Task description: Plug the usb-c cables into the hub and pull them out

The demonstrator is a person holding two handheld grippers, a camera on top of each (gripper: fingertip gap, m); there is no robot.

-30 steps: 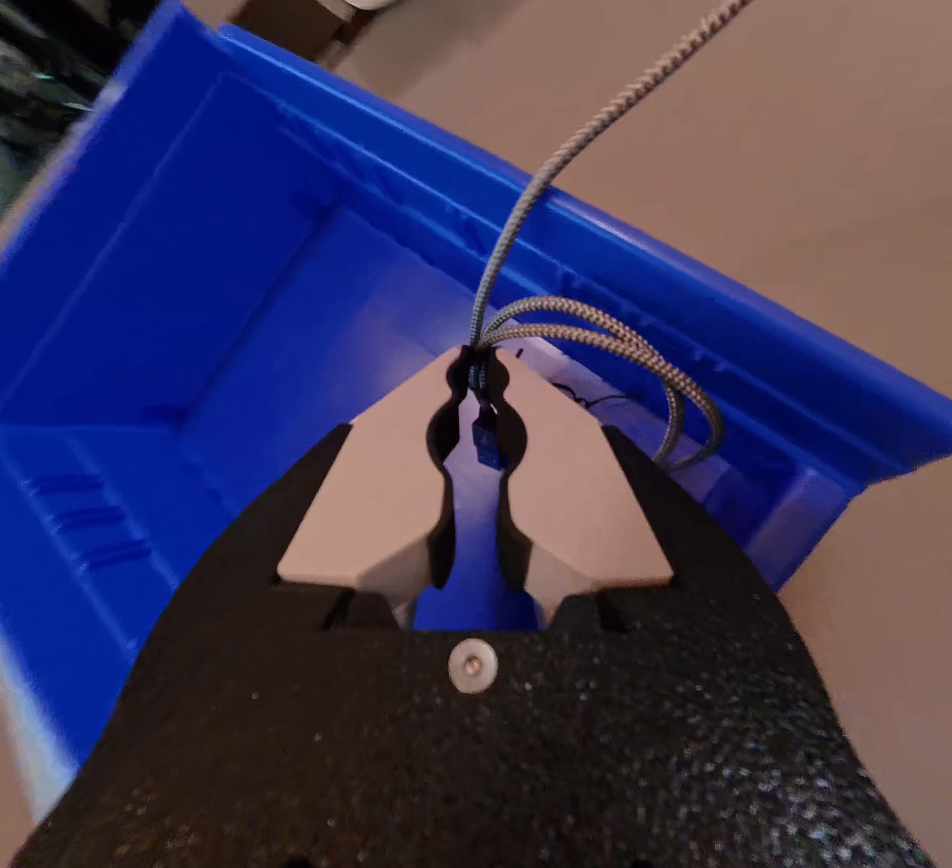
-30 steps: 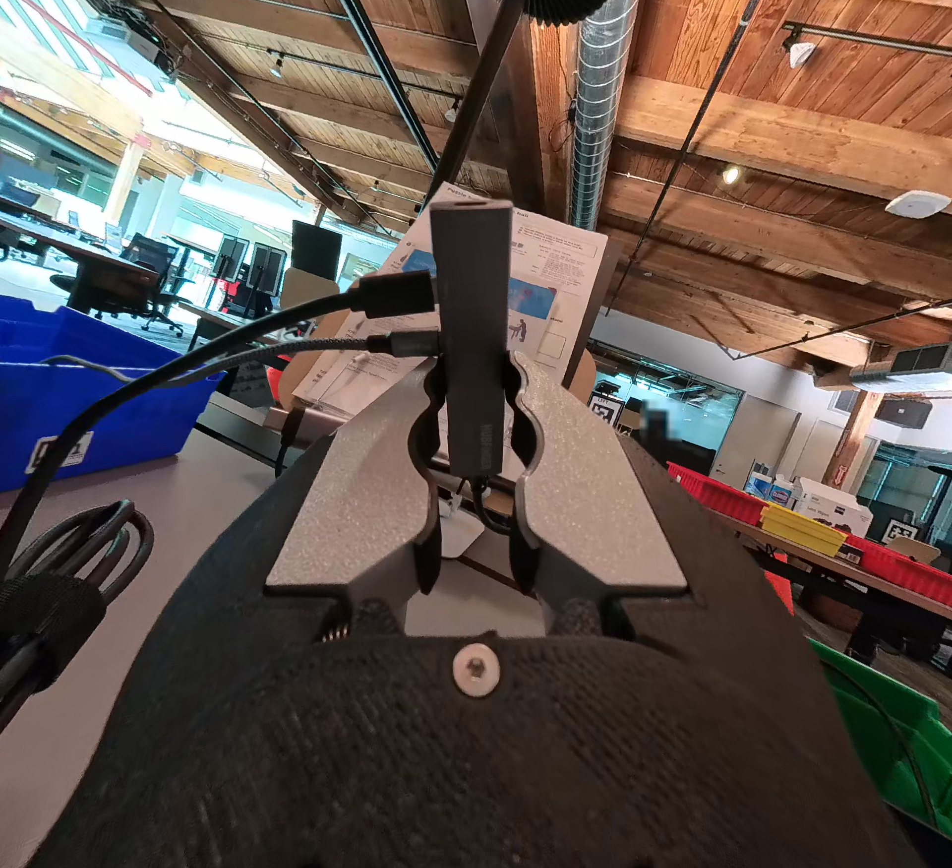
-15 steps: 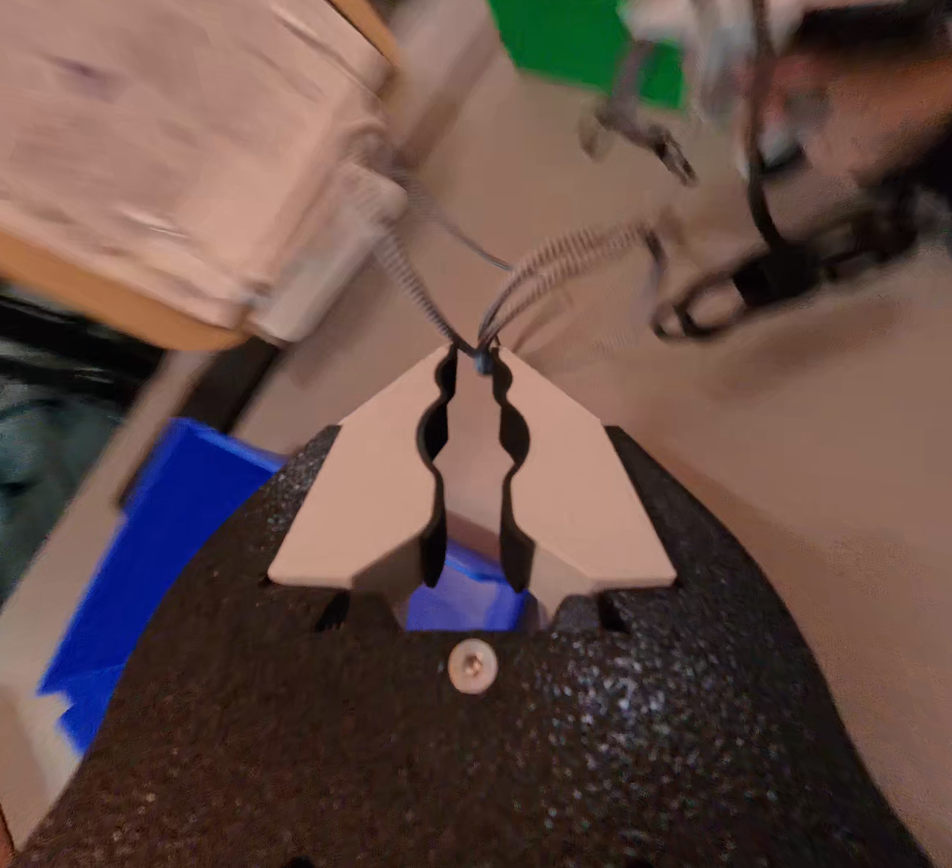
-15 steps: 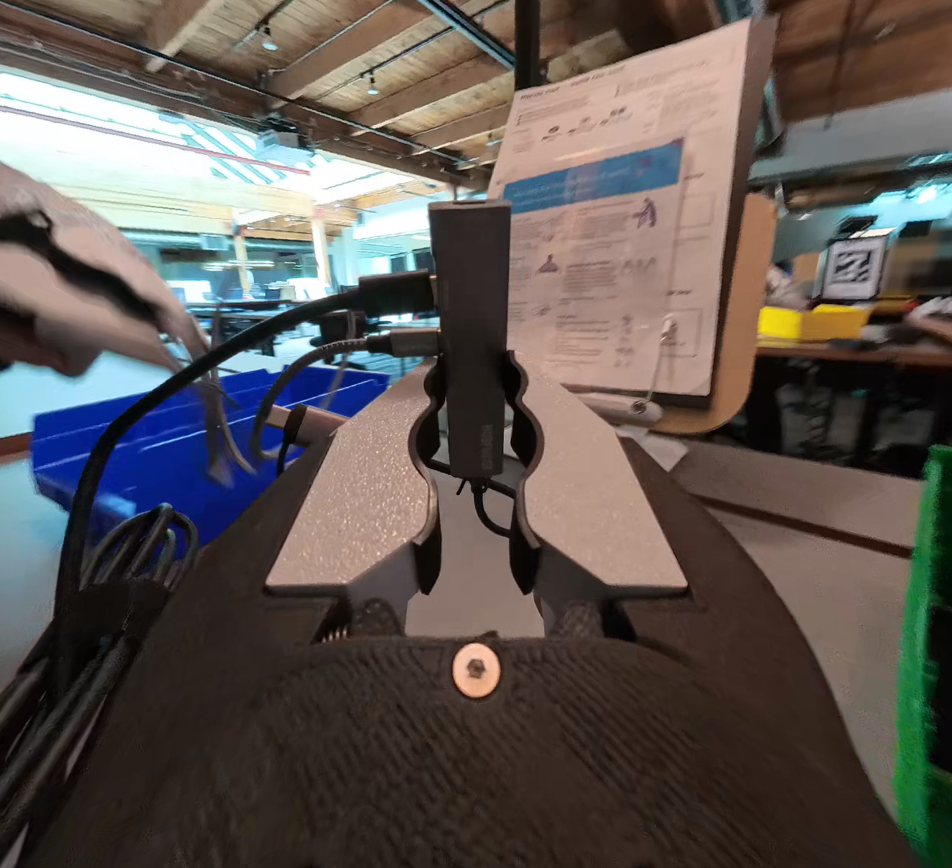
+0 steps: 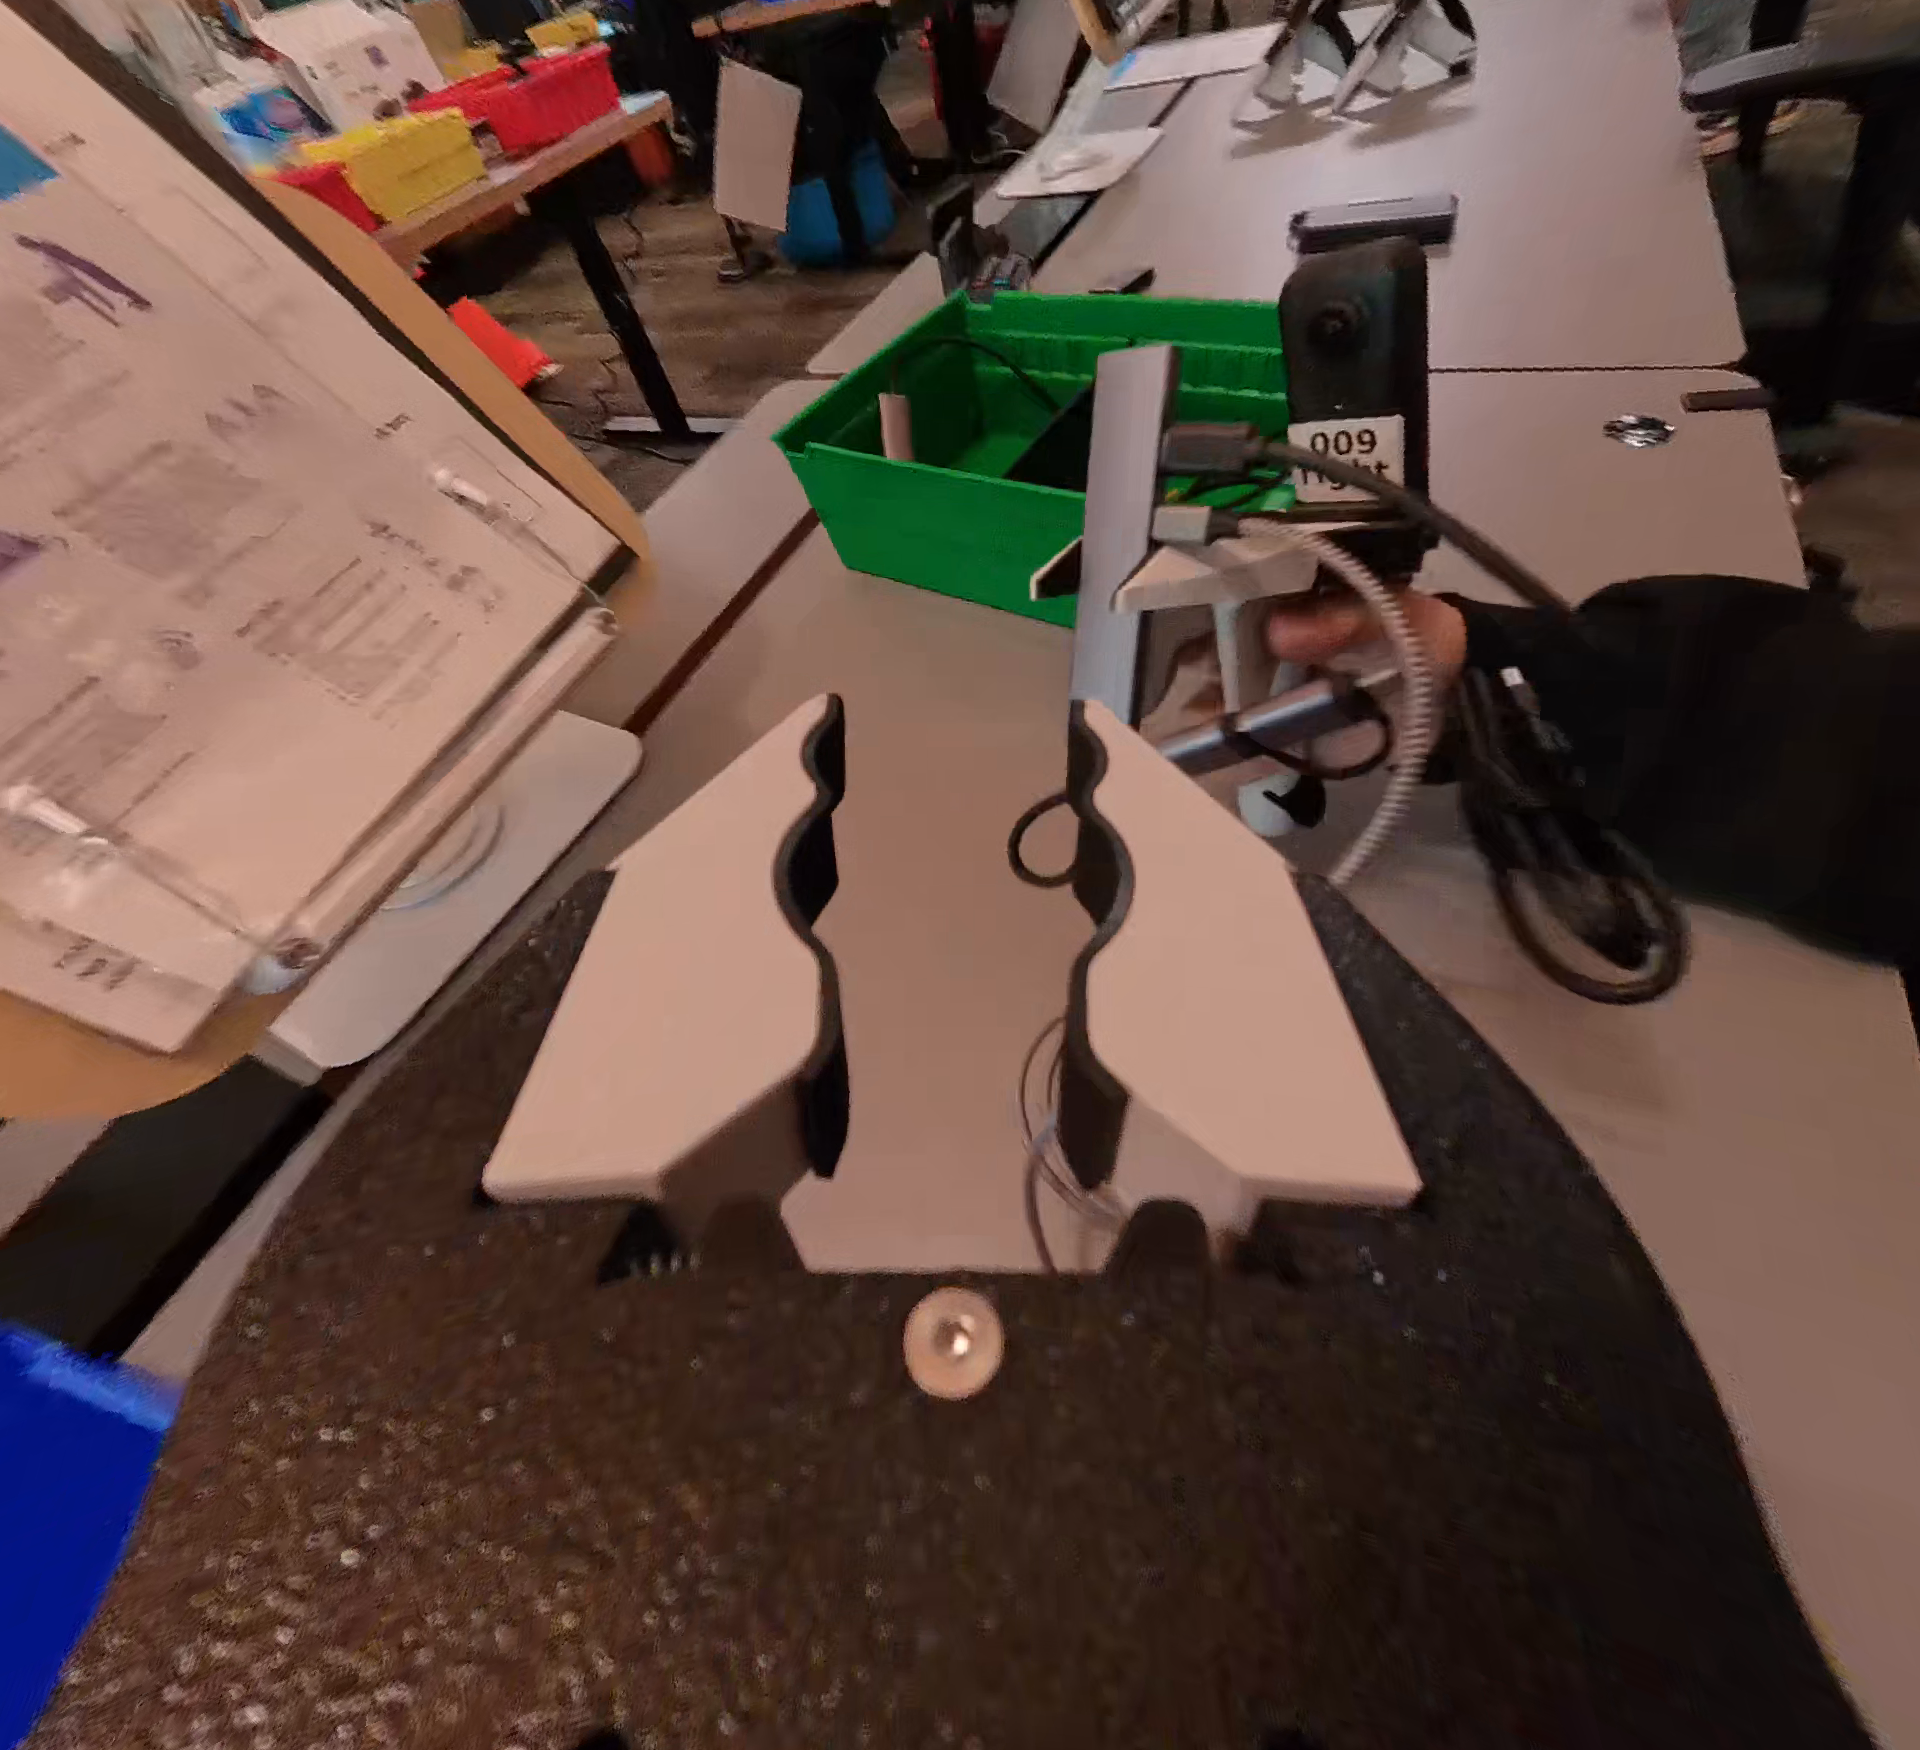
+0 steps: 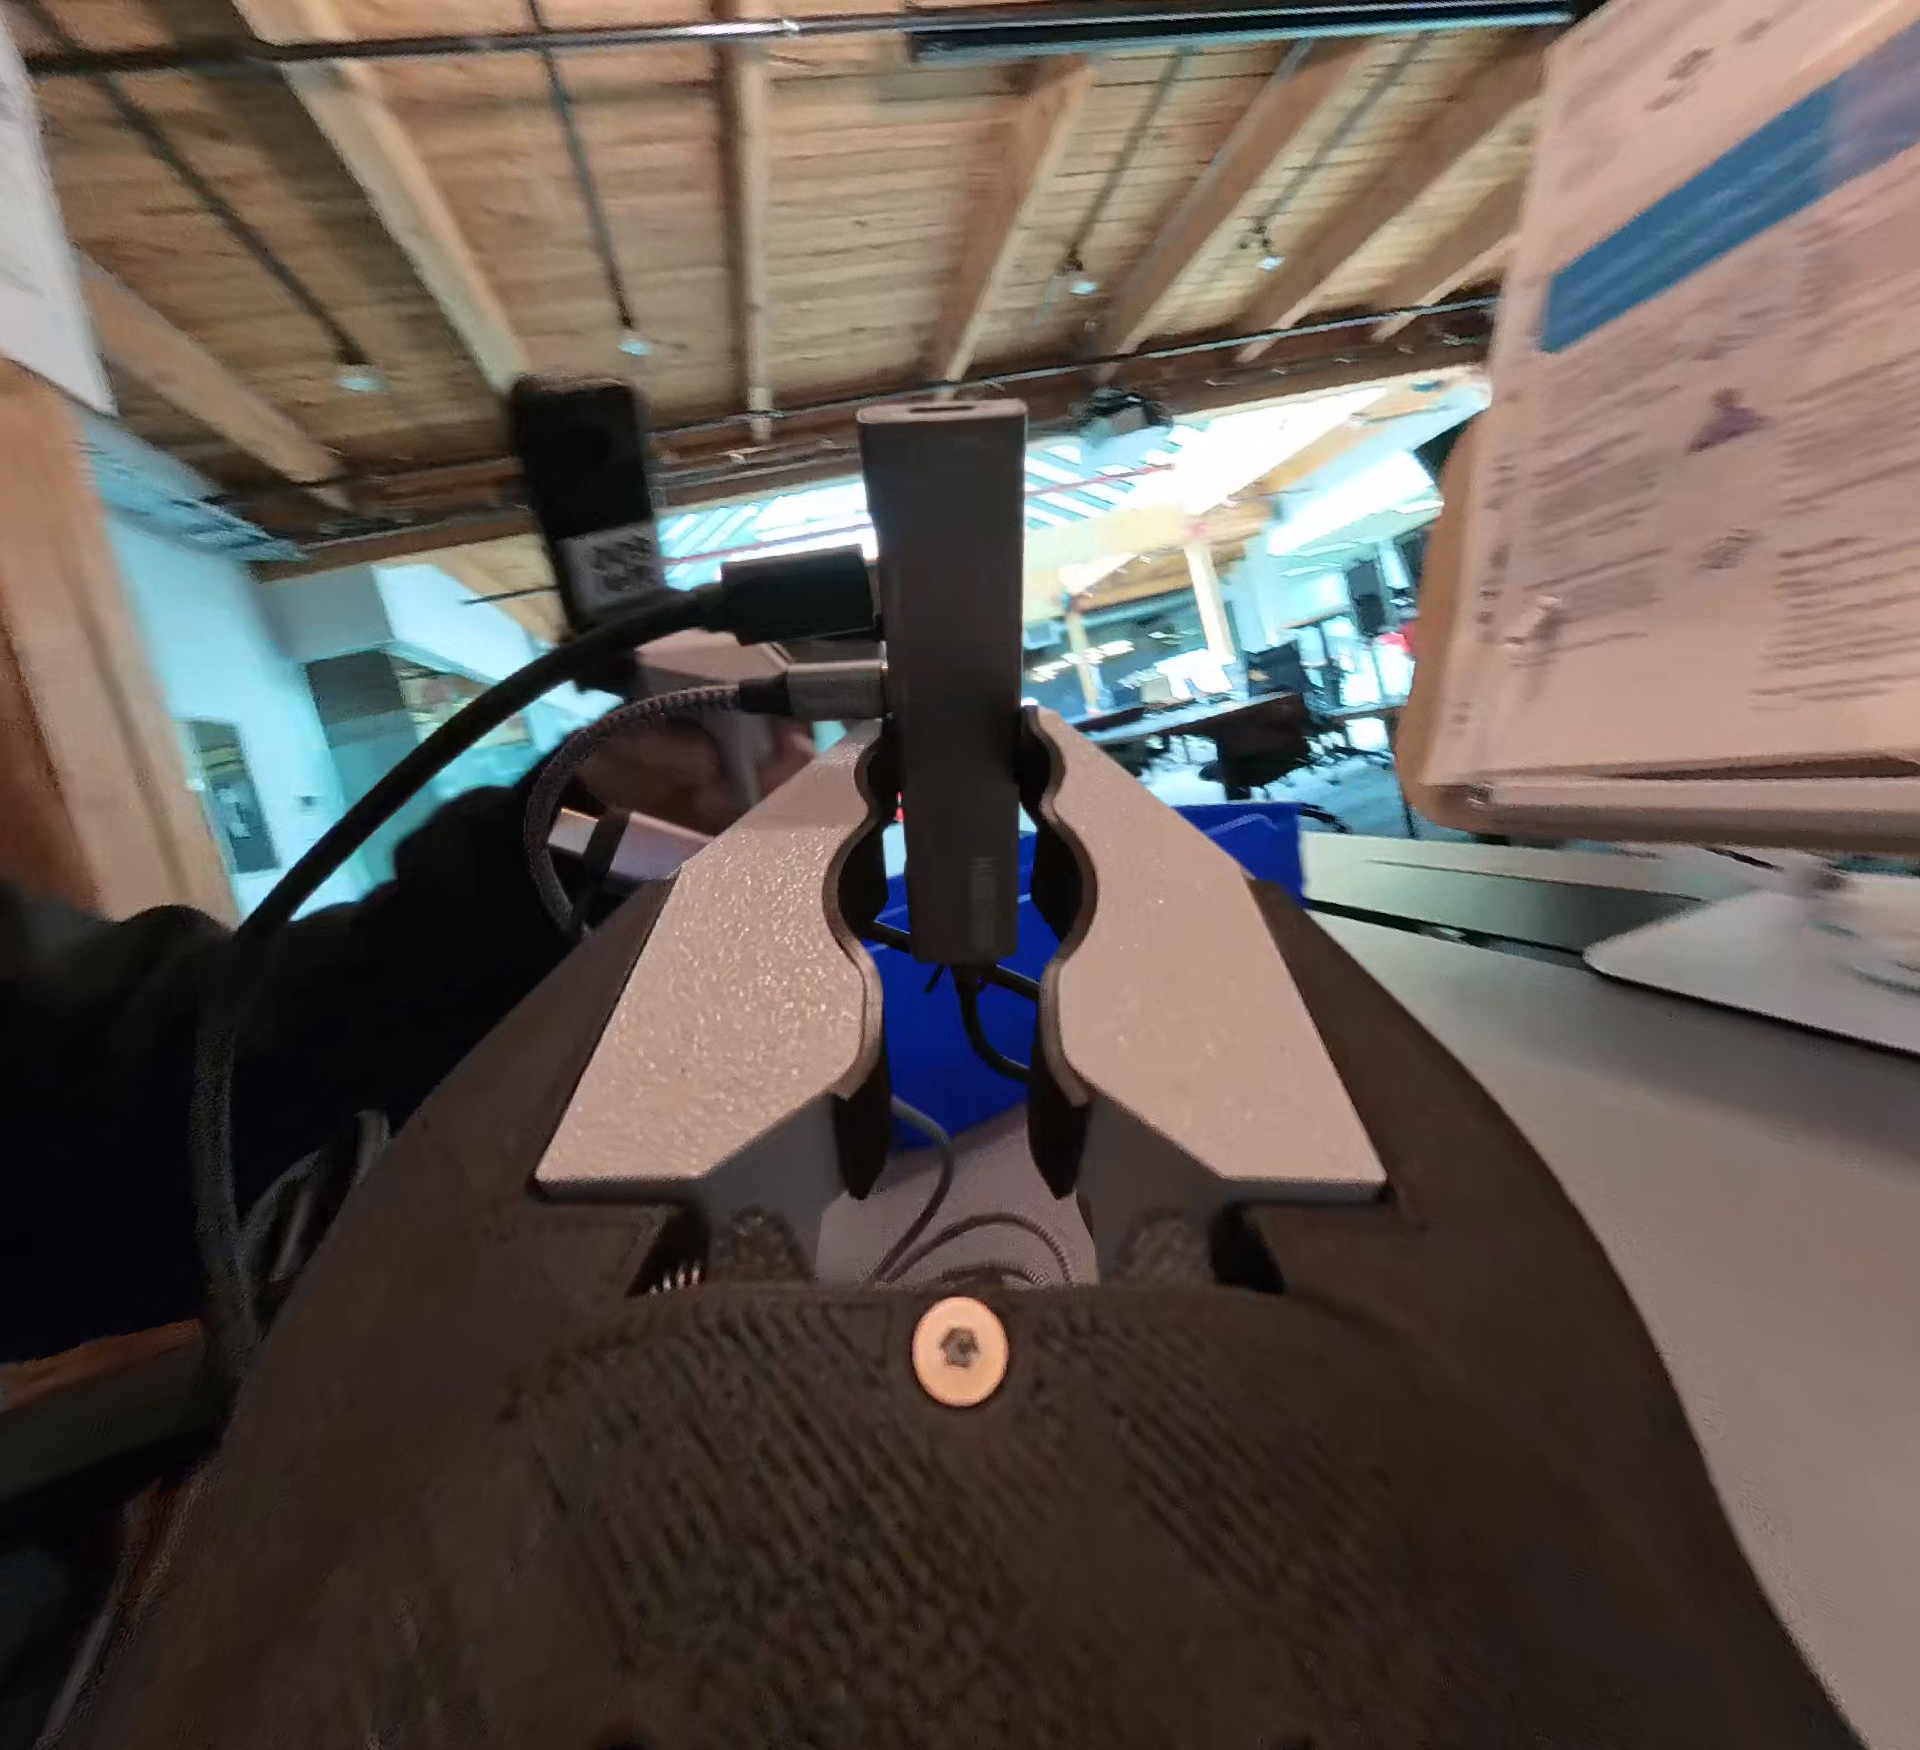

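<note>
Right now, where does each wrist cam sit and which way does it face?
Left wrist view: on the open left gripper, facing across the grey table at the green plastic bin and the right gripper; the person's black sleeve shows.
Right wrist view: on the right gripper, tilted up toward the wooden ceiling, shut on the upright grey metal hub.
Shared: the hub, its black cable and braided grey cable, both plugged in.

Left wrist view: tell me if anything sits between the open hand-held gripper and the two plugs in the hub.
Nothing visible blocks it. The left hand-held gripper is open and empty over bare table. The hub stands upright in the right hand-held gripper; its black plug and silver plug project sideways, unobstructed.
</note>
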